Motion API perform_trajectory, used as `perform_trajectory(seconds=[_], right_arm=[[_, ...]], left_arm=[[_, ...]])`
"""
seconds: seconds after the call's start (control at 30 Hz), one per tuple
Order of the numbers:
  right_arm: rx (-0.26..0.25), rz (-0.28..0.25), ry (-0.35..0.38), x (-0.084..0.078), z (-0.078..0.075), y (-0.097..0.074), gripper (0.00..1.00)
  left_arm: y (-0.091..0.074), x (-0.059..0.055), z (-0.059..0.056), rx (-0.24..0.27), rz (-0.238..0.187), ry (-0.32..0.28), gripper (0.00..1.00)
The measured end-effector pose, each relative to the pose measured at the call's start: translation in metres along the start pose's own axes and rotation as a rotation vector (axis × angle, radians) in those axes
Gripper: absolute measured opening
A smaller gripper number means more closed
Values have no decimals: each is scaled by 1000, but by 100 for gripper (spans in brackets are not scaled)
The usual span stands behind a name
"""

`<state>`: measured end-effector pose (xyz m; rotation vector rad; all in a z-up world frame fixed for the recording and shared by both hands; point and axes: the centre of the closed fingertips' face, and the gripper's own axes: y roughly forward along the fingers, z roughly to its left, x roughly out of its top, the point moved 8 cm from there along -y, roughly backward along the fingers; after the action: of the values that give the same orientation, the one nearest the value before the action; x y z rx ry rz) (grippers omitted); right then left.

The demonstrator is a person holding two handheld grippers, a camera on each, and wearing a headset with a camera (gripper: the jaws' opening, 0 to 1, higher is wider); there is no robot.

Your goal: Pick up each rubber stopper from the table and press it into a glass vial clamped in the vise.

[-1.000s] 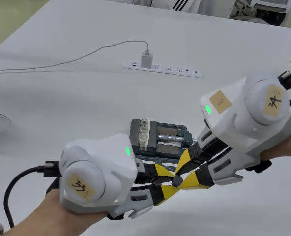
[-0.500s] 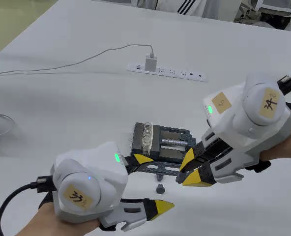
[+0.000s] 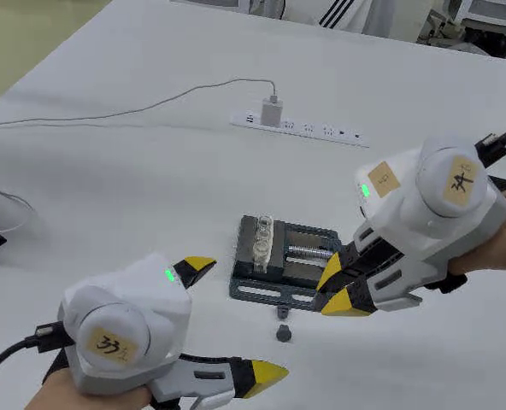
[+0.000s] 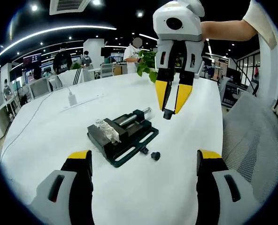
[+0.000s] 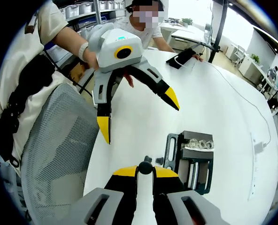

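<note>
- The right gripper (image 3: 336, 293) has its yellow-tipped jaws pressed together on a small dark rubber stopper (image 4: 167, 114), pinched at the very tips.
- That stopper hangs by the near right corner of the dark metal vise (image 3: 264, 290). The row of clear glass vials (image 3: 261, 243) is clamped at the vise's left end, its long axis running away from the person, so the press likely calls for a move leftward across the vise.
- A second dark stopper (image 3: 283, 333) lies on the white table (image 3: 150, 171), just off the vise's near edge.
- The left gripper (image 3: 232, 319) is spread wide and empty, farther from the vials.
</note>
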<state>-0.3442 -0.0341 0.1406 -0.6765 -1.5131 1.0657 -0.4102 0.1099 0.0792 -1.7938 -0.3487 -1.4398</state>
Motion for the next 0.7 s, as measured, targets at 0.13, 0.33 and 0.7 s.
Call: perform_trajectory(seconds=[0.13,0.33,0.7], right_arm=[[-13,-1,-18,2,-12,-2,7],[-35,13,-60,8,-37,-7,7],[-54,60,-147,23,-94,-18,7]], left_arm=[[2,-2,2,2,21,-9,99],[3,-3,6,13,23,-17,99],[3,-1,9,25,24,-16,99]])
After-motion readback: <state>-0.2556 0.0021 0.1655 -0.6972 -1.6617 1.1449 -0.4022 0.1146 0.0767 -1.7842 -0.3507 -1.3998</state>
